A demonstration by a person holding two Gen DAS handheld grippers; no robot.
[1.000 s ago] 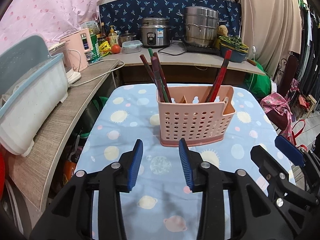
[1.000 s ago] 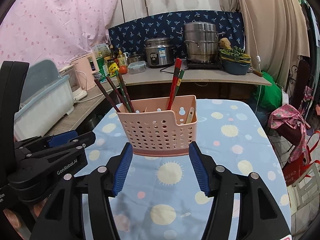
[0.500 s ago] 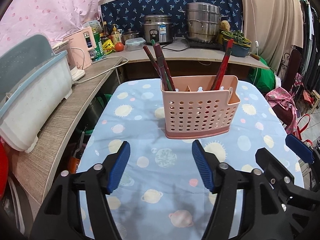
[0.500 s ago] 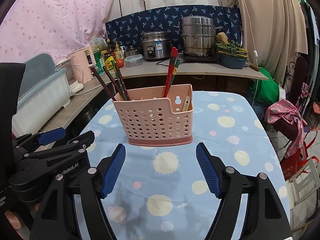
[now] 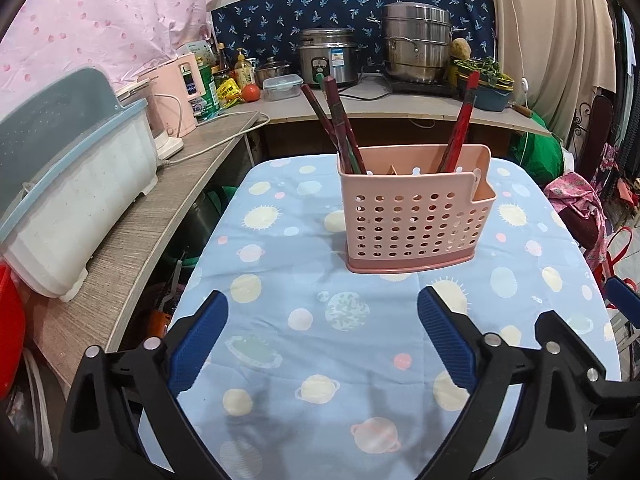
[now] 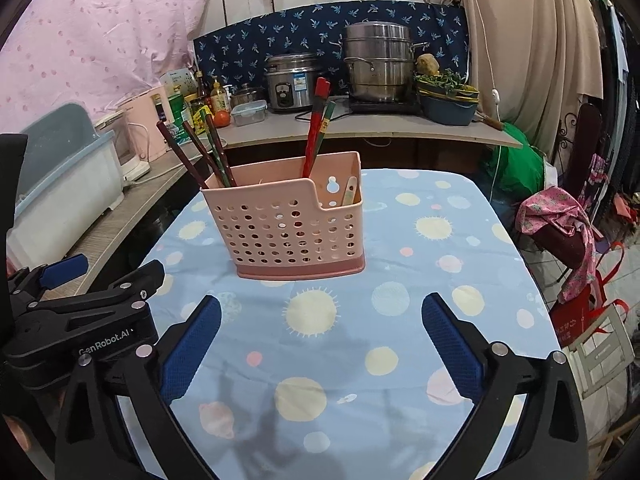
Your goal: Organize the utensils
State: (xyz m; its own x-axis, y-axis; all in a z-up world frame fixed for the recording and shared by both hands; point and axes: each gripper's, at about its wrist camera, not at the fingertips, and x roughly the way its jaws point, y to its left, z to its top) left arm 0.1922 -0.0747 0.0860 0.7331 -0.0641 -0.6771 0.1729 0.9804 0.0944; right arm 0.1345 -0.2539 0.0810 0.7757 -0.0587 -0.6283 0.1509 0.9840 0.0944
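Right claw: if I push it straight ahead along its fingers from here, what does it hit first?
Probably the pink utensil caddy, which stands dead ahead of the right claw. Since the claw tilts downward, it might touch the planet-print tablecloth just short of it; depth is unclear. Its jaws, just opening, hold nothing.

"GenRobot.AI" is printed on the left gripper body

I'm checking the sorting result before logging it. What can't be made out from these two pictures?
- Lower ends of the chopsticks: both views, hidden by the pink holder wall.
- Pale utensil: right wrist view, mostly hidden in the end compartment.
- Right hand-held gripper: left wrist view, cut off by the edge.
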